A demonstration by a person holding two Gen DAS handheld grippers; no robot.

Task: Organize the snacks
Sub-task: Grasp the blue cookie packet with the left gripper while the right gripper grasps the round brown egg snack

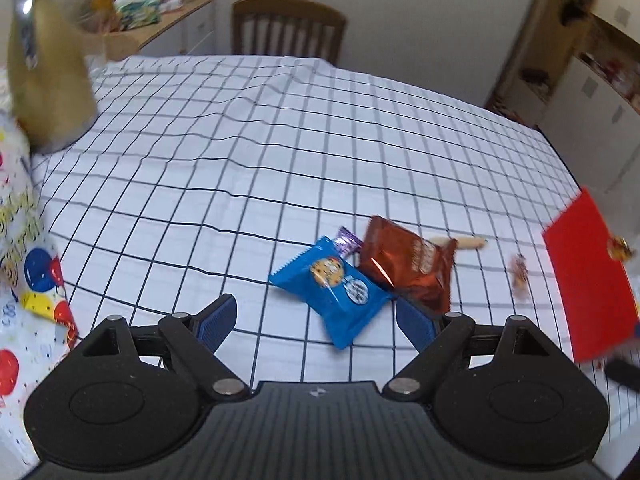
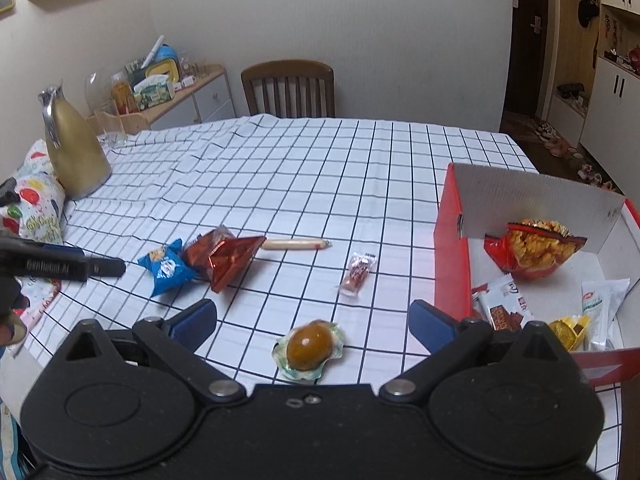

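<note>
The blue pack (image 1: 330, 290), a flat, glossy foil pillow with crimped ends, lies on the counter (image 1: 280, 152) between the left gripper's (image 1: 316, 322) fingers, a little toward its 1 o'clock. That gripper stands wide open and holds nothing; its ribbed blue pads (image 1: 218, 320) are clear of the wrapper. A brown pack (image 1: 408, 266) of creased, shiny foil touches the blue one at its 2 o'clock, with a small purple sweet (image 1: 347, 240) wedged at 12 o'clock.

The step in hand looks like picking up the blue pack. To do it well, I would bring the pads down on the pack's long edges, away from the brown one, and close gently: slick film slides and the cookie inside could crack.

In the right view, the right gripper (image 2: 314, 322) is also wide open and empty, with a wrapped brown egg (image 2: 310, 346) in soft clear film just below it, at 6 o'clock. A pale sausage stick (image 2: 296, 244) and a small candy (image 2: 357, 274) lie further off at 12 and 1 o'clock. The red cardboard box (image 2: 452, 264), at 3 o'clock, already holds a bag of puffs (image 2: 534, 250) and other packets. The counter wears a rumpled white cloth with a black grid.
</note>
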